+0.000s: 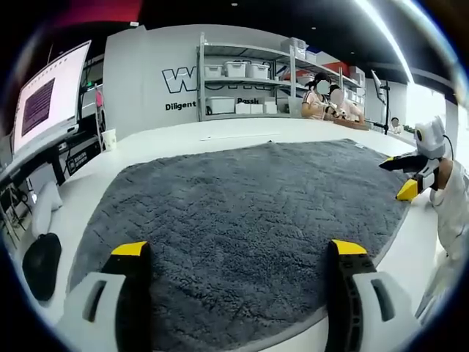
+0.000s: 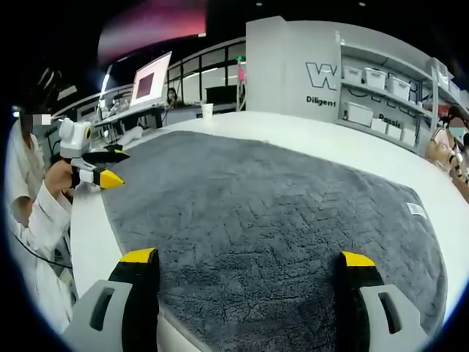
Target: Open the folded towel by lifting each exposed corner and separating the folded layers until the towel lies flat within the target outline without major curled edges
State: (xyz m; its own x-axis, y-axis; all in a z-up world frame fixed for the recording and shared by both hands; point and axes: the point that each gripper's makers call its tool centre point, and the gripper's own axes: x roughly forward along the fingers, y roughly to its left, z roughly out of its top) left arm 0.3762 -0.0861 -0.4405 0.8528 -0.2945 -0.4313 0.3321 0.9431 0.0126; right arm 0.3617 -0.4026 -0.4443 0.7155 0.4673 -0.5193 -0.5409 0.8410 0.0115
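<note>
The grey towel (image 1: 242, 198) lies spread out on the white table (image 1: 176, 136), its surface looking flat from edge to edge. My left gripper (image 1: 239, 249) hovers open over the towel's near edge, with nothing between its yellow-tipped jaws. My right gripper (image 1: 405, 178) is at the towel's right edge, held by a person in a white sleeve. In the right gripper view the same towel (image 2: 271, 213) spreads ahead, a small white label (image 2: 415, 210) near its right edge. The right gripper (image 2: 248, 257) is open and empty above the near edge. The left gripper (image 2: 99, 167) sits by the towel's left corner.
A monitor (image 1: 47, 99) stands at the left, with a black object (image 1: 40, 264) and a white cup (image 1: 109, 138) near it. Shelves with white bins (image 1: 245, 81) line the back wall. Two people (image 1: 330, 99) sit beyond the table's far right.
</note>
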